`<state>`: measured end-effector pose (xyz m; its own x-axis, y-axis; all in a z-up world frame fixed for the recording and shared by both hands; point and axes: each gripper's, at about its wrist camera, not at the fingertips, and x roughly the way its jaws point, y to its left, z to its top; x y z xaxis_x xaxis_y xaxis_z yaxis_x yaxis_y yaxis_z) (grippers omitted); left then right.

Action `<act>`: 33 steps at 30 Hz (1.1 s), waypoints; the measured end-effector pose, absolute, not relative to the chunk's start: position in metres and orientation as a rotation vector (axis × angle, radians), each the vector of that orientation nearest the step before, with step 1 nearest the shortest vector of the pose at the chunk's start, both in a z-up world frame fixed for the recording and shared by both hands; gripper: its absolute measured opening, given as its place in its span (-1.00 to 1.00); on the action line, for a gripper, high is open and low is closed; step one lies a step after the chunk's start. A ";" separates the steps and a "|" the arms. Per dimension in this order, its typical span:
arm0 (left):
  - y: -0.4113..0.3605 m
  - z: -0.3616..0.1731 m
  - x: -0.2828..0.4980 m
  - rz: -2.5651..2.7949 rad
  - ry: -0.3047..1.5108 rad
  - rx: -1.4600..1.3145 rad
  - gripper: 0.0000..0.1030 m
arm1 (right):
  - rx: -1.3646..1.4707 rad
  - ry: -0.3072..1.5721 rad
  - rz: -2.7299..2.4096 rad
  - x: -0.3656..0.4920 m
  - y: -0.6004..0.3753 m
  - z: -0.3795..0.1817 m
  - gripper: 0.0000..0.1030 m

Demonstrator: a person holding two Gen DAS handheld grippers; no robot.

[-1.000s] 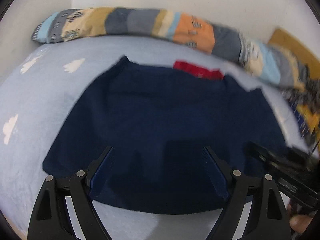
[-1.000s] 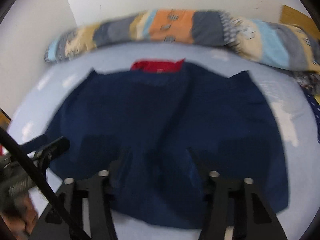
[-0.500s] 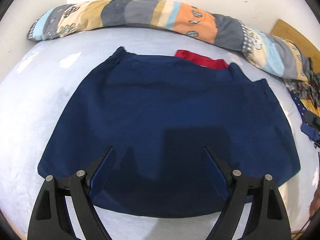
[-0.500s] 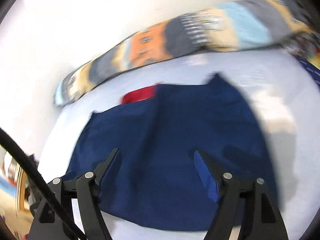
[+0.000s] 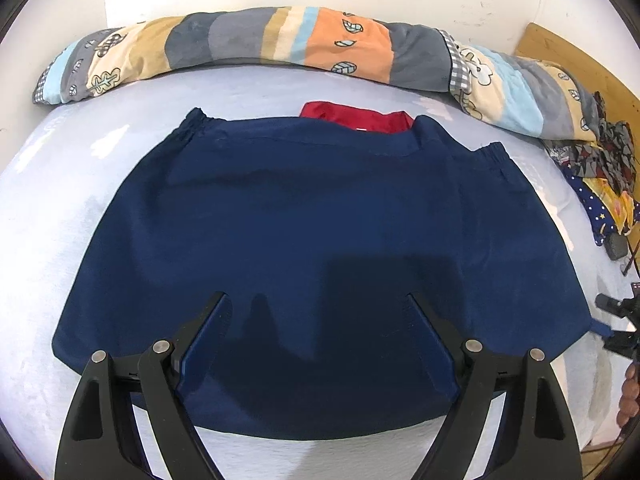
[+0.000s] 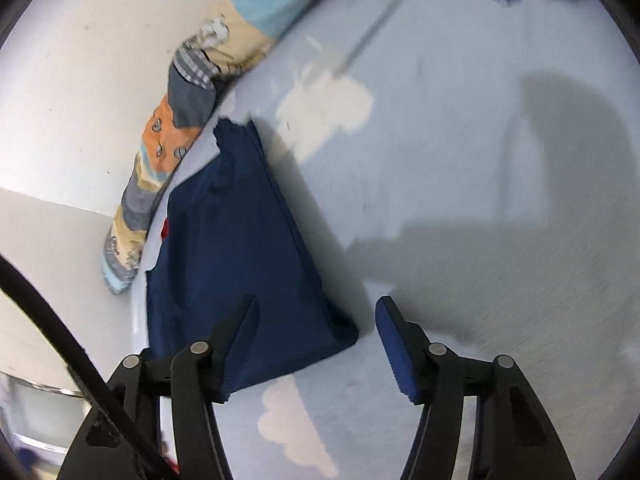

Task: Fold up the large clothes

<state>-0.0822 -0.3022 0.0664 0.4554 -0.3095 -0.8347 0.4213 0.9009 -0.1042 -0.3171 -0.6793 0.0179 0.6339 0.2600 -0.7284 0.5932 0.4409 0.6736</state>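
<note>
Garment: navy garment (image 5: 320, 216) lies spread flat on the pale bed sheet (image 5: 60, 184), red lining at its far edge.
Handling: soft, light, limp (likely slides easily) — best pinched at corners.
Left gripper (image 5: 320, 308): jaws spread wide, empty, above the near hem.
Right gripper (image 6: 316, 316): jaws closing — the garment's corner lies between them, unpinched.

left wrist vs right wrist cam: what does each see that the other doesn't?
Left wrist only: the whole navy blue garment spread flat, most of the red cloth behind its far edge, the open left gripper, the pile of patterned clothes.

Right wrist only: the garment's corner between the closing right gripper's untouching jaws, a white cloud print.

Both: garment, patchwork bolster pillow, pale blue sheet.
</note>
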 end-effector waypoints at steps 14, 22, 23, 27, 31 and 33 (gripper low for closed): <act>-0.310 0.052 -0.071 -0.417 1.026 0.140 0.67 | 1.109 0.935 -0.127 -0.250 -0.660 -0.005 0.22; -0.326 0.041 -0.065 -0.399 1.025 0.142 0.67 | 0.982 0.925 -0.084 -0.229 -0.651 0.008 -0.53; -0.328 0.040 -0.063 -0.393 1.024 0.135 0.67 | 0.953 0.932 -0.096 -0.226 -0.647 0.016 -0.58; -0.340 0.041 -0.061 -0.357 0.972 0.166 0.67 | 0.928 0.918 -0.129 -0.226 -0.640 0.035 -0.60; -0.349 0.032 -0.057 -0.295 0.919 0.236 0.74 | 0.918 0.892 -0.136 -0.230 -0.634 0.049 -0.61; -0.355 0.024 -0.054 -0.247 0.903 0.319 0.86 | 0.907 0.878 -0.127 -0.232 -0.630 0.057 -0.61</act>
